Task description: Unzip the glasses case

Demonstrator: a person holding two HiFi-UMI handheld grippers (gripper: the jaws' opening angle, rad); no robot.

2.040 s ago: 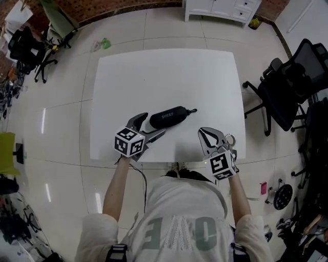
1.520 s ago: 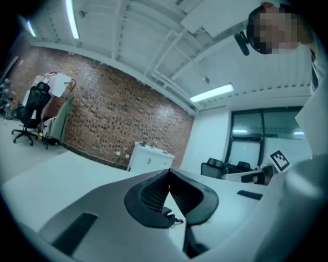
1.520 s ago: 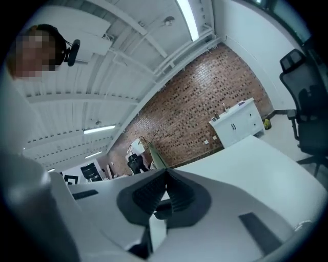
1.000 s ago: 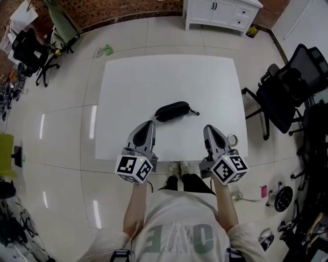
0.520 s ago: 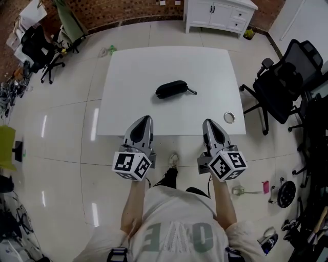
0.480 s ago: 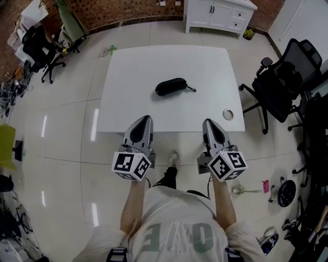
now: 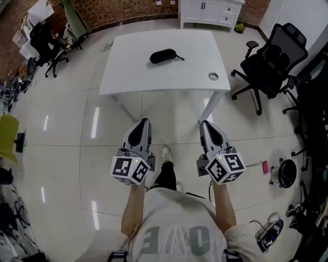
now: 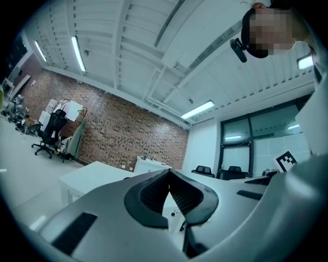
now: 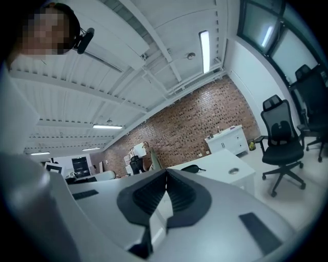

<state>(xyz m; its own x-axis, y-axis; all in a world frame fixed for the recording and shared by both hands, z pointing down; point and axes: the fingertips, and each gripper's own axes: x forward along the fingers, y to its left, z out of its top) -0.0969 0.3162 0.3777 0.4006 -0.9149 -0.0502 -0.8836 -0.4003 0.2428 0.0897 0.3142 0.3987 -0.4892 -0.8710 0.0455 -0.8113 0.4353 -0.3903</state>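
The black glasses case (image 7: pixel 163 56) lies zipped on the white table (image 7: pixel 133 71), toward the far side, its pull tab pointing right. It also shows as a small dark shape (image 9: pixel 190 168) on the tabletop in the right gripper view. Both grippers hang over the tiled floor, well short of the table's near edge. My left gripper (image 7: pixel 141 122) is shut and holds nothing. My right gripper (image 7: pixel 205 124) is shut too, with its pads together and nothing between them. Both point level toward the table.
A small round metal ring (image 7: pixel 213 76) lies near the table's right front corner. A black office chair (image 7: pixel 274 64) stands to the right of the table, a white cabinet (image 7: pixel 210 9) behind it. More chairs and clutter (image 7: pixel 43 41) fill the far left.
Both grippers and the person have backed away from the table; it now lies far ahead with open floor between. The case stays in place. A metal ring came into view near the table's corner.
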